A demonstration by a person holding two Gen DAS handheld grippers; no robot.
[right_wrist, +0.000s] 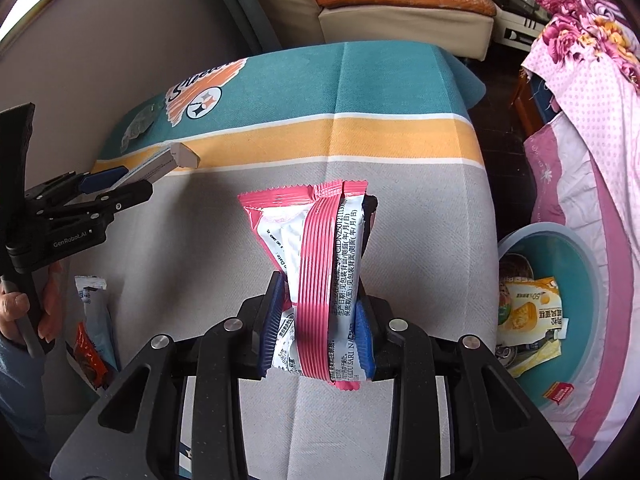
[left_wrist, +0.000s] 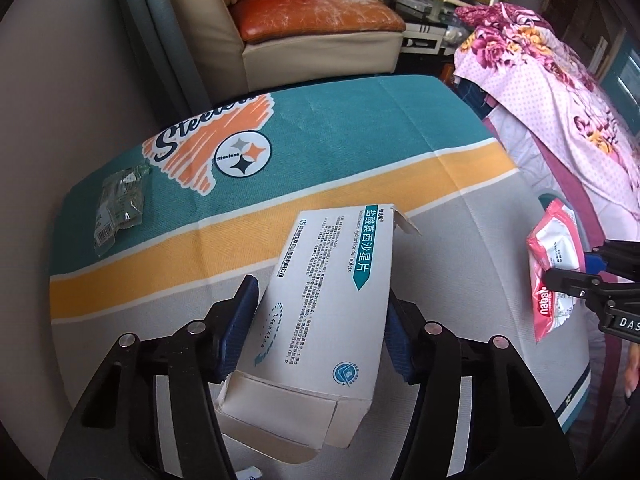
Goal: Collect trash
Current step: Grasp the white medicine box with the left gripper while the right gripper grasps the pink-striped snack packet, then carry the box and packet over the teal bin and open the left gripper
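Note:
My left gripper [left_wrist: 316, 320] is shut on a white medicine box [left_wrist: 324, 300] with teal print, held above the cloth-covered table [left_wrist: 360, 152]. It also shows in the right wrist view [right_wrist: 120, 182], with the box [right_wrist: 168, 162] sticking out. My right gripper [right_wrist: 318, 320] is shut on a pink and white snack wrapper [right_wrist: 320, 264], held over the grey part of the cloth. That wrapper shows at the right of the left wrist view [left_wrist: 554, 268]. A clear green wrapper [left_wrist: 120, 204] lies on the teal part of the cloth at far left.
A round blue bin [right_wrist: 568, 240] with several wrappers inside stands low to the right of the table. A blue-white and an orange wrapper [right_wrist: 94, 328] lie at the table's near left. Floral bedding [right_wrist: 580, 120] is piled right; an armchair [left_wrist: 312, 32] stands behind.

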